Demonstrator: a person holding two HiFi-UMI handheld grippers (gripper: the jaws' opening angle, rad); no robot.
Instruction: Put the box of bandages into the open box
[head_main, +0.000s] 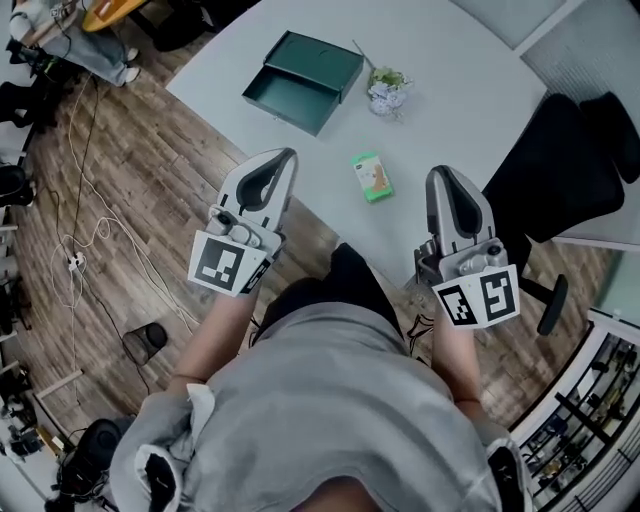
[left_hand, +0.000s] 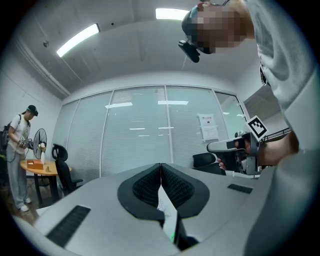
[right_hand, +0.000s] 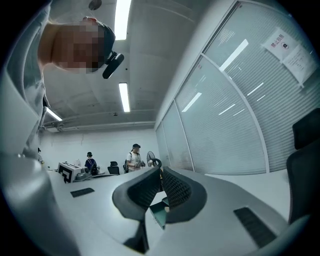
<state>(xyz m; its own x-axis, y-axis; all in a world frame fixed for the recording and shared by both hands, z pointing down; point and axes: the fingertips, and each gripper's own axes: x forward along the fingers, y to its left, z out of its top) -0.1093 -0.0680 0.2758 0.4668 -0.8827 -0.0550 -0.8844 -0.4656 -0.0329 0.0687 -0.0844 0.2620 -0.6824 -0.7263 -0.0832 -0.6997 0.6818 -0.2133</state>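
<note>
A small green box of bandages (head_main: 373, 176) lies on the white table (head_main: 470, 90) near its front edge. Farther back sits the dark green open box (head_main: 303, 80), its drawer pulled out toward the table's left edge. My left gripper (head_main: 284, 156) hovers at the table's front left corner, jaws shut and empty. My right gripper (head_main: 440, 176) is level with it on the right of the bandage box, also shut with nothing in it. The bandage box lies between the two grippers, touching neither. In the right gripper view a sliver of the green open box (right_hand: 159, 214) shows under the shut jaws.
A small bunch of flowers in a wrapper (head_main: 387, 90) stands right of the open box. A black office chair (head_main: 570, 170) is at the table's right side. Cables (head_main: 85, 240) trail over the wooden floor on the left. People stand in the background (right_hand: 134, 160).
</note>
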